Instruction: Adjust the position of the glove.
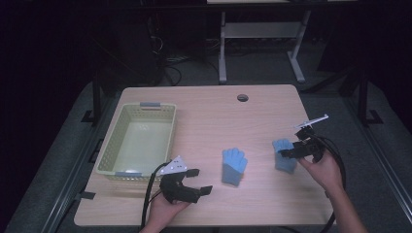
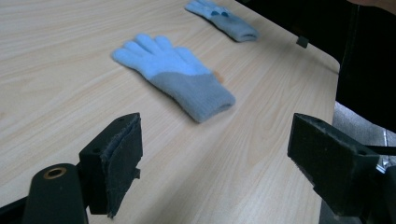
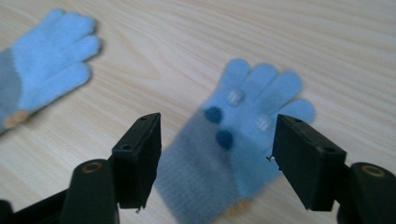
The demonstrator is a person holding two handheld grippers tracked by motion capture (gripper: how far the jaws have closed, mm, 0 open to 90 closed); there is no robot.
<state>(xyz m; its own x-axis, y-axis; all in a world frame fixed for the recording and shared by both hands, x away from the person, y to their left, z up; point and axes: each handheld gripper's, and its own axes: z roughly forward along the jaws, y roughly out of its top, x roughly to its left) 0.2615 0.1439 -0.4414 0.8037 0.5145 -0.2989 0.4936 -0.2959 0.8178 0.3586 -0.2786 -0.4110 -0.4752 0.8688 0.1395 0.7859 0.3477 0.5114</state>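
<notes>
Two light blue and grey knit gloves lie flat on the wooden table (image 1: 204,111). One glove (image 1: 233,166) (image 2: 175,77) (image 3: 46,60) rests at the middle front, fingers pointing away. The other glove (image 1: 284,156) (image 2: 224,21) (image 3: 247,112), with dots on its palm, lies to the right. My right gripper (image 1: 291,149) (image 3: 217,154) is low over this glove's cuff with a jaw on each side of it, open, and I see no pinch in the fabric. Near the front edge, my left gripper (image 1: 201,180) (image 2: 215,154) is wide open and holds nothing, pointing at the middle glove.
A pale yellow-green plastic basket (image 1: 111,145) stands with nothing in it at the table's left, just behind my left gripper. A round cable hole (image 1: 242,97) sits near the far edge. Dark floor and a white desk frame (image 1: 222,53) lie beyond the table.
</notes>
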